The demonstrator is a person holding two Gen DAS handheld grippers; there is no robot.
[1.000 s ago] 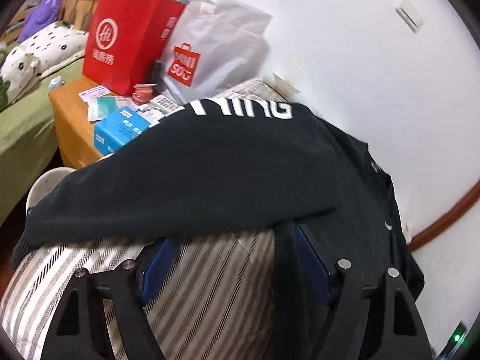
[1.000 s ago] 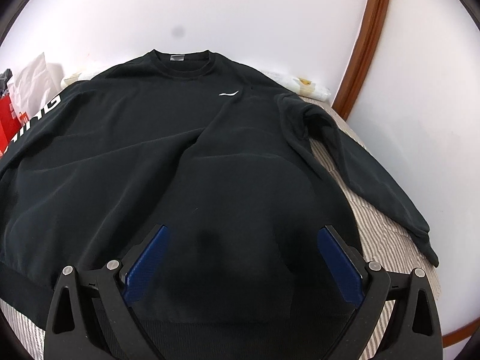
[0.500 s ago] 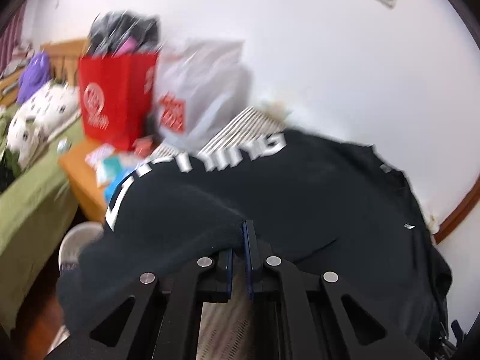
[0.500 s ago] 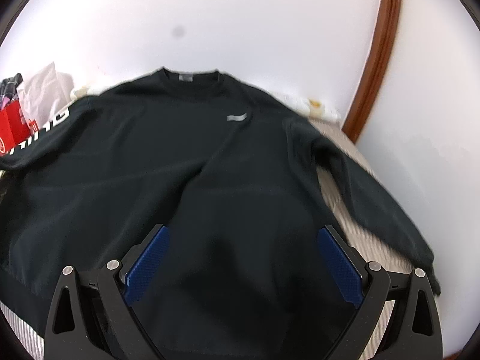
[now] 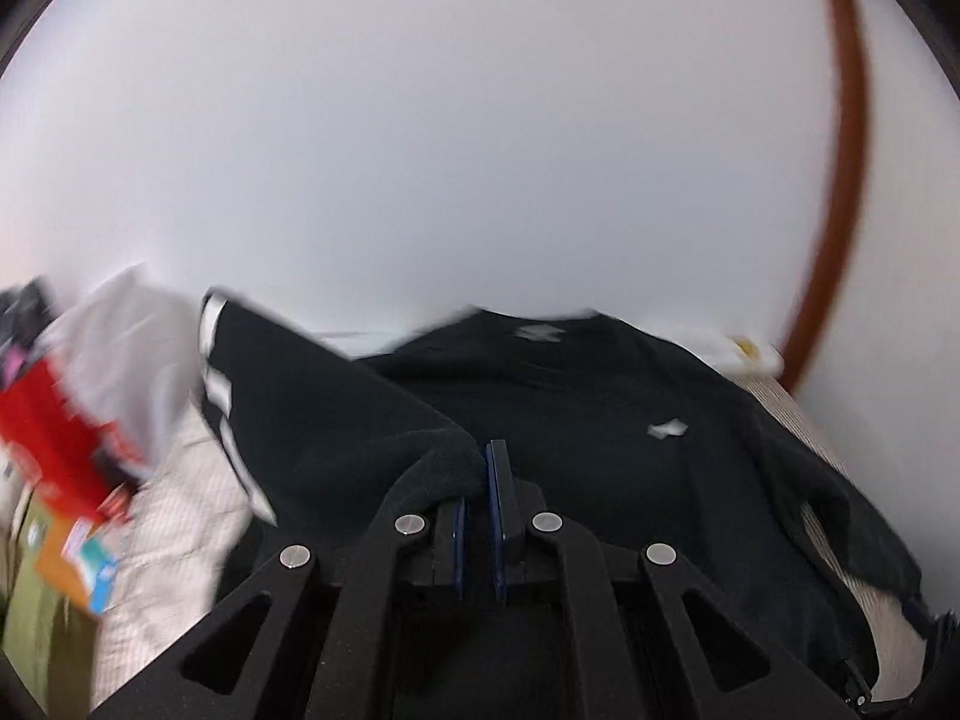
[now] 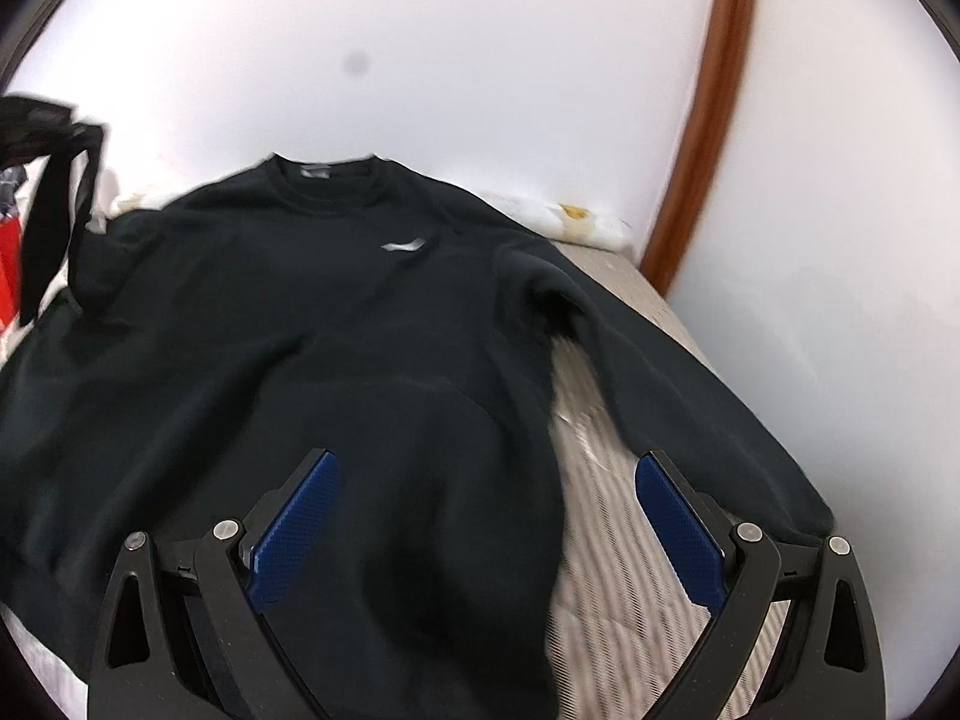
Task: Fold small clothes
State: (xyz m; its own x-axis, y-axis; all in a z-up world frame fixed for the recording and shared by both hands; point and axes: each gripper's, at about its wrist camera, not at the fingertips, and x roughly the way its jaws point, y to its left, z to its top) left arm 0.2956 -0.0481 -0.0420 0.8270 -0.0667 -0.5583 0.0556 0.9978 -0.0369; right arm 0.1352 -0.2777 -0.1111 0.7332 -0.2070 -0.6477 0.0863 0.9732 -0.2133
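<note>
Sweatshirt (image 6: pixel 312 360), black, lies chest-up on striped bedding (image 6: pixel 606 540), collar toward 12 o'clock against the white wall (image 6: pixel 480 60). Small pale logo on the chest (image 6: pixel 403 246), at about 1 o'clock of the garment's middle. One sleeve (image 6: pixel 678 384) runs down toward 4 o'clock, lying apart from the body, with a strip of bedding showing between them.

Left tool (image 5: pixel 480 468): jaws nearly together, clamped on a bunched fold of the other sleeve (image 5: pixel 312 420). That sleeve is lifted off the bedding and drawn over the body of the sweatshirt; white lettering along it shows at 9 o'clock of the tool in the left wrist view. In the right wrist view the same raised sleeve shows as a dark blurred band at 10 o'clock (image 6: pixel 54 228).

Right tool (image 6: pixel 486 510): jaws wide apart, blue pads clear of any cloth between them. It hovers over the hem end, left pad above the body, right pad above the bedding near the free sleeve's cuff. Contact with the cloth cannot be told.

Background, left wrist view, heavily blurred: red bag (image 5: pixel 54 438) and grey bag (image 5: pixel 126 348) at 9 o'clock. Brown wooden trim (image 6: pixel 702 138) stands at 2 o'clock, and a crumpled white item (image 6: pixel 576 222) lies against the wall by the shoulder
</note>
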